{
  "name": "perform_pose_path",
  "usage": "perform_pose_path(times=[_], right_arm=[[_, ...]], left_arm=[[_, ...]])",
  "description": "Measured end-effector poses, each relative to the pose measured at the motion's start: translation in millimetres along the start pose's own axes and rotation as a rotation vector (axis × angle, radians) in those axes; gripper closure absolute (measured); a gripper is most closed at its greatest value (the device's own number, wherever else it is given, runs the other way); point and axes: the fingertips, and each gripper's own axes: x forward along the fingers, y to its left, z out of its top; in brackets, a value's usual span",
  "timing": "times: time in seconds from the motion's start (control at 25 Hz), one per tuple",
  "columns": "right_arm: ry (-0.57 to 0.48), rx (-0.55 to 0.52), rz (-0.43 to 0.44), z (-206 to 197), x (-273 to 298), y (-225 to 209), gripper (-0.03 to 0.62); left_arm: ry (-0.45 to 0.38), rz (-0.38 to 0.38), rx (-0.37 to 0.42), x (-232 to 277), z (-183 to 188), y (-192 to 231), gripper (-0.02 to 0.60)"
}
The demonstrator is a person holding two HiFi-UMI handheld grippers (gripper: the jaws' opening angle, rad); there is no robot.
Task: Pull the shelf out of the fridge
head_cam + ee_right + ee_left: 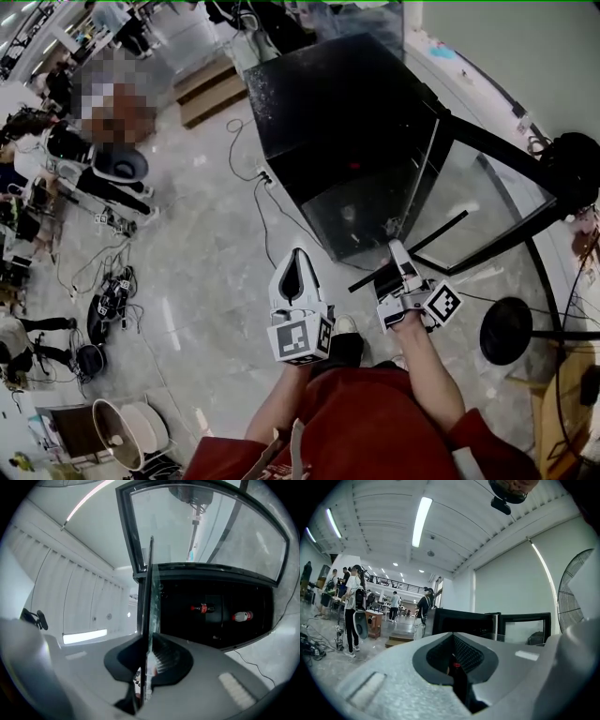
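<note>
While backing away from the black fridge, steer wide of its glass door, swung open at the right. Judged from the head view, mostly or wholly out of the cabinet already: the glass shelf, seen edge-on and reaching toward that door. Pinched at its near edge by the right gripper, jaws almost together with only the thin pane between the pads. Hold that pinch firm yet gentle, carry the pane flat, avoid levering it from one edge. Nothing in the left gripper, closed up near the right; better opened and brought to the free edge for support. Leave the two bottles inside alone.
</note>
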Motion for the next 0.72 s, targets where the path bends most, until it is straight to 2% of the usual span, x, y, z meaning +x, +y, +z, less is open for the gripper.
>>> perform_pose_path(times=[0.44,0.72], right_arm=[[0.131,0.033,0.053,-8.8,-79.0,46.7,0.571],[0.129,0.047,0.06,-5.2,-120.3,80.4,0.569]], left_arm=[[-0.026,0.09,0.033,-90.1,9.3,-42.6,0.575],[-0.058,0.132,0.064,-143.7,14.8,-61.6,0.575]])
